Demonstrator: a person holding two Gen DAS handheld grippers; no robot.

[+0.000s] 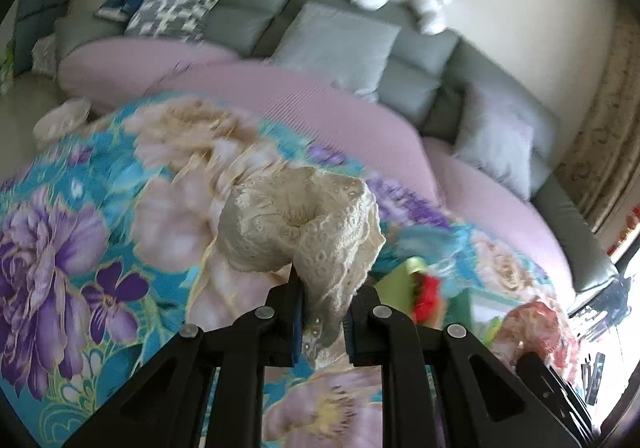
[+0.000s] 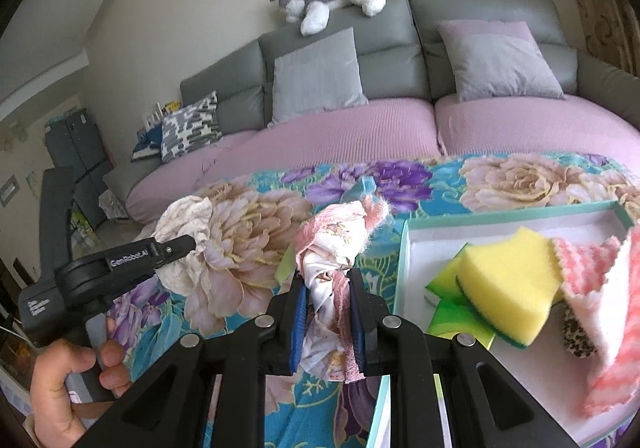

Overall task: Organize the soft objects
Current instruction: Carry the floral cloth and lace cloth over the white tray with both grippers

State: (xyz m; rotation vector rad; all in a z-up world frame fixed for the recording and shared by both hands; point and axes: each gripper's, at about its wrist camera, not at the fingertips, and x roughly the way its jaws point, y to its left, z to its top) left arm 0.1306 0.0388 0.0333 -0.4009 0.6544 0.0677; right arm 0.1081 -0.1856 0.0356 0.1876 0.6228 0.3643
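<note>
The left hand-held gripper [image 1: 320,304] pinches a cream lace cloth [image 1: 304,224]. The right hand-held gripper [image 2: 328,308] clamps a pink floral cloth [image 2: 336,240], both seemingly bound for the teal-rimmed box [image 2: 404,248].

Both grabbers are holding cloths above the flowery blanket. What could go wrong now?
1. The left gripper pinches only the tail of the cream lace cloth; the bunched bulk above could slip out.
2. The right gripper holds a pink printed cloth with loose ends hanging, which might snag the teal box rim.
3. The box already holds yellow sponges and a pink striped towel hanging over its edge, so more cloths may spill.
</note>
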